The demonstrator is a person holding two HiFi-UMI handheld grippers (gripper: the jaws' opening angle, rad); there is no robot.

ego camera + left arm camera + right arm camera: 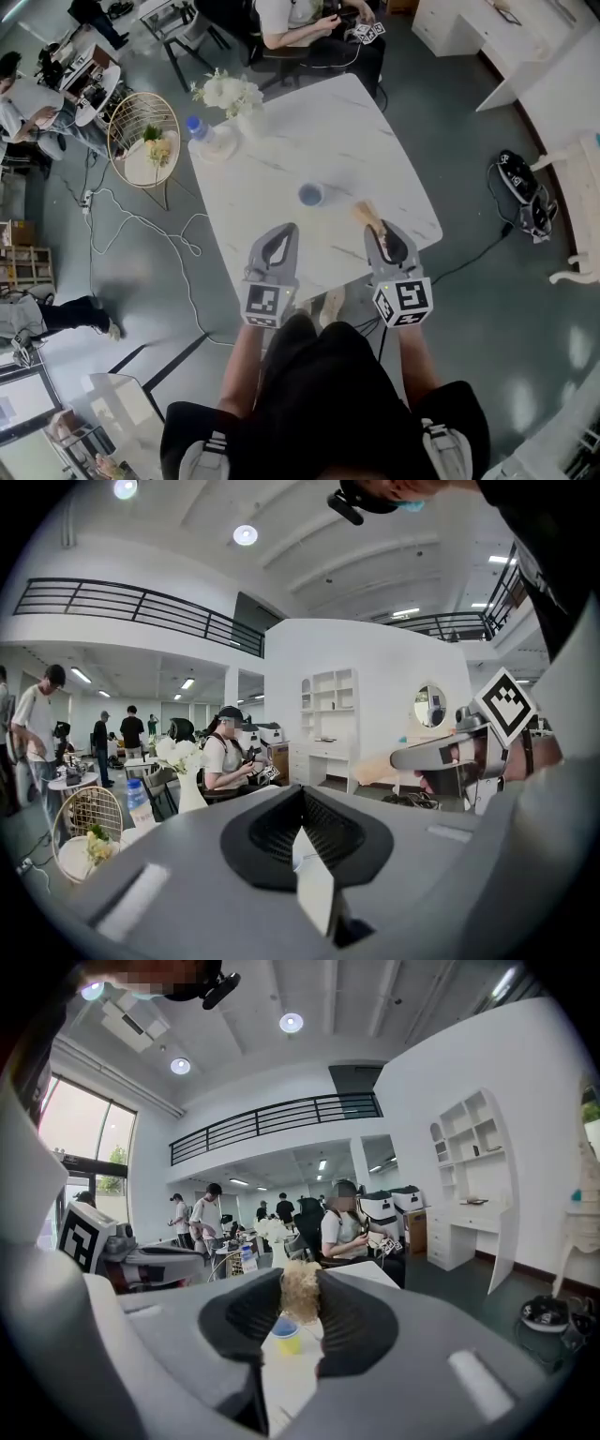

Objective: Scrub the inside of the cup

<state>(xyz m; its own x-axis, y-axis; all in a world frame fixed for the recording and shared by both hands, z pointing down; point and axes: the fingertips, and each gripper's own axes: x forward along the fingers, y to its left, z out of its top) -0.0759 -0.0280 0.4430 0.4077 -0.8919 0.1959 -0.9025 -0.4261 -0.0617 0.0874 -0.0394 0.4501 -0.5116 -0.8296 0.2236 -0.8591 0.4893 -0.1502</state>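
A small cup (310, 195) with a blue inside stands upright on the white marble table (281, 150), near its middle. In the right gripper view the cup (285, 1335) looks yellow with a blue rim, just beyond the jaws. My right gripper (375, 228) is shut on a tan fibrous scrubber (367, 213), right of the cup and apart from it. The scrubber (300, 1290) sticks up between the jaws. My left gripper (284, 229) hovers at the near table edge, left of the cup, shut with nothing in it (302, 797). It sees the right gripper (450, 754).
A vase of white flowers (234, 98) and a water bottle (199, 131) stand at the table's far left corner. A round wire side table (142, 141) sits left of it. A seated person (319, 28) is beyond the far edge. Cables (141, 225) lie on the floor.
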